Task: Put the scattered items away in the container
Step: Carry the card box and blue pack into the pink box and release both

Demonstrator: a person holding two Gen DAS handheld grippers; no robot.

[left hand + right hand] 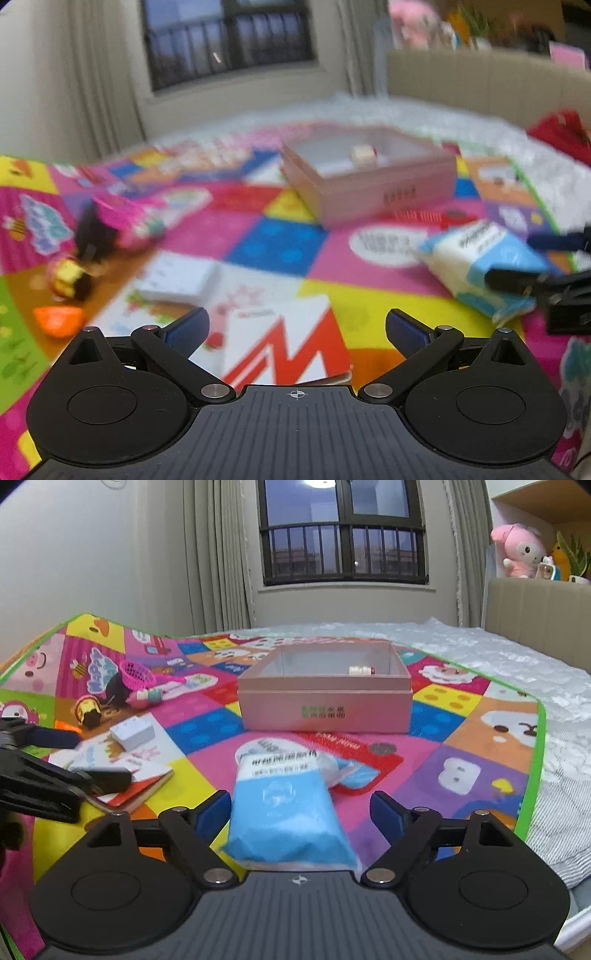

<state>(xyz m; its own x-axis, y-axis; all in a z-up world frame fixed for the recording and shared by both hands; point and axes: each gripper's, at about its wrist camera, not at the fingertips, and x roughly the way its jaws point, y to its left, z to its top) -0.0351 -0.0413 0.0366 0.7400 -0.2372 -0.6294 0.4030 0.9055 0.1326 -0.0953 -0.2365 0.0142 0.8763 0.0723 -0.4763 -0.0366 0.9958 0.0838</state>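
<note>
**Tissue pack lying between spread jaws, short of the box**

The jaws of the right gripper (298, 810) are being held apart, and the blue tissue pack (291, 812) is lying between them. A clear gap is showing between the pack and the right pad; on the left the pad is standing just beside the pack, and contact cannot be judged. The pack is judged not to be gripped. It is resting on the play mat (480, 760), near the mat's near edge, with its long axis running away from the gripper toward the pink box (325, 705); its printed white end is pointing at the box's near wall.

Several risks are being judged from here. If the jaws are closed off-centre, the soft pack is likely to be squashed, twisted or squeezed out sideways. If it is lifted by its near end only, the far end may be left sagging and be caught on the box's near rim.

The jaws of the left gripper (297, 330) are being held open and empty above a red-and-white booklet (291, 350). With both grippers working close together on the mat, a collision is possible. One small item (360, 670) is already lying inside the box.
</note>
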